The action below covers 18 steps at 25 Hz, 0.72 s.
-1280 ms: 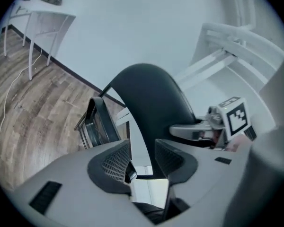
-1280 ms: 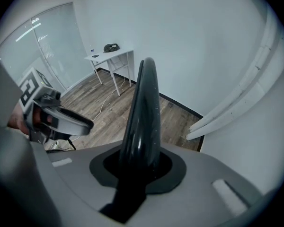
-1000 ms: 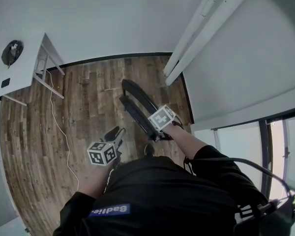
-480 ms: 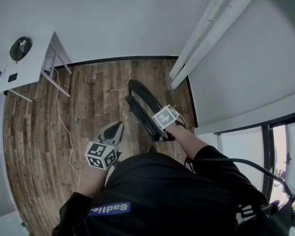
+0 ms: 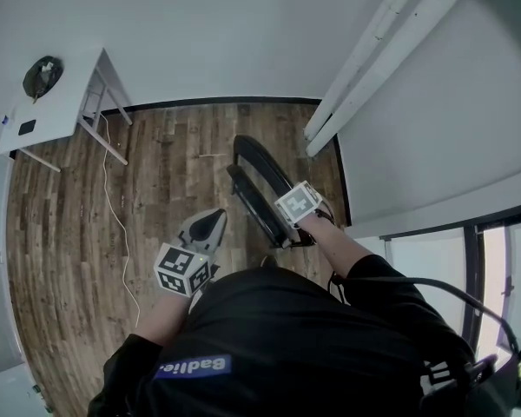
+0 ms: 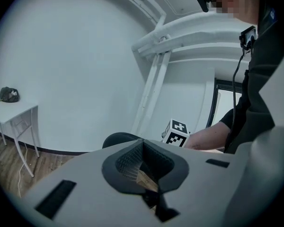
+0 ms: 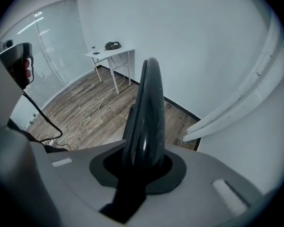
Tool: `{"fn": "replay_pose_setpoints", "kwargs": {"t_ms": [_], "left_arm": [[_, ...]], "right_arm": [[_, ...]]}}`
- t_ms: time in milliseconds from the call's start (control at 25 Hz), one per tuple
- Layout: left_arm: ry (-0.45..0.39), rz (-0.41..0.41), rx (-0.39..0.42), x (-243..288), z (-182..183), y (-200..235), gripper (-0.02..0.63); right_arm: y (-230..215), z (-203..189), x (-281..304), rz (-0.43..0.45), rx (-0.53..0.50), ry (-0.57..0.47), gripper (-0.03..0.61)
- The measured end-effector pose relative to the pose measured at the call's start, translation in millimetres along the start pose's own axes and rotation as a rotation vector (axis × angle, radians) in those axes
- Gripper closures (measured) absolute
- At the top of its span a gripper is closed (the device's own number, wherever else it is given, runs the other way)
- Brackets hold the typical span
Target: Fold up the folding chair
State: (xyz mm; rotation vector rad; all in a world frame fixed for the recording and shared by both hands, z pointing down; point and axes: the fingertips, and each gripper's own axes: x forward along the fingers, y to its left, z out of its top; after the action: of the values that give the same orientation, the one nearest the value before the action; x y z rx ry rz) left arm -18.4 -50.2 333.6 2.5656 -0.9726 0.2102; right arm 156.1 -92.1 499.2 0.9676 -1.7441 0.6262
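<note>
Head view: black folding chair [image 5: 262, 185] stands folded flat on the wood floor [image 5: 69, 207], close to the white wall corner. Right tool [image 5: 293, 220] sits at the chair's near upper edge, pointing steeply down. Left tool [image 5: 212, 221] is held in the air left of the chair, apart from it. White worktop [image 5: 48, 111] at far left with a dark object [image 5: 42, 75] on it; a white cable [image 5: 113, 215] trails across the floor.

Left gripper view: left tool clenched, jaws together, nothing between them. The chair's dark rounded edge shows beyond the jaws, with the right tool's marker cube [image 6: 176, 132] beside it.

Right gripper view: right tool grasping the chair's curved black top edge, which rises out from between the jaws.
</note>
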Motion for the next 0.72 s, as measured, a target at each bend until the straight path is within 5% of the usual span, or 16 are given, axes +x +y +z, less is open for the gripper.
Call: {"fn": "replay_pose_setpoints", "kwargs": {"t_ms": [720], "left_arm": [[0.01,0.001,-0.014,0,-2,-3,0.609]], "right_arm": [[-12,-3,1,-0.018,-0.016,0.016,0.508]]}}
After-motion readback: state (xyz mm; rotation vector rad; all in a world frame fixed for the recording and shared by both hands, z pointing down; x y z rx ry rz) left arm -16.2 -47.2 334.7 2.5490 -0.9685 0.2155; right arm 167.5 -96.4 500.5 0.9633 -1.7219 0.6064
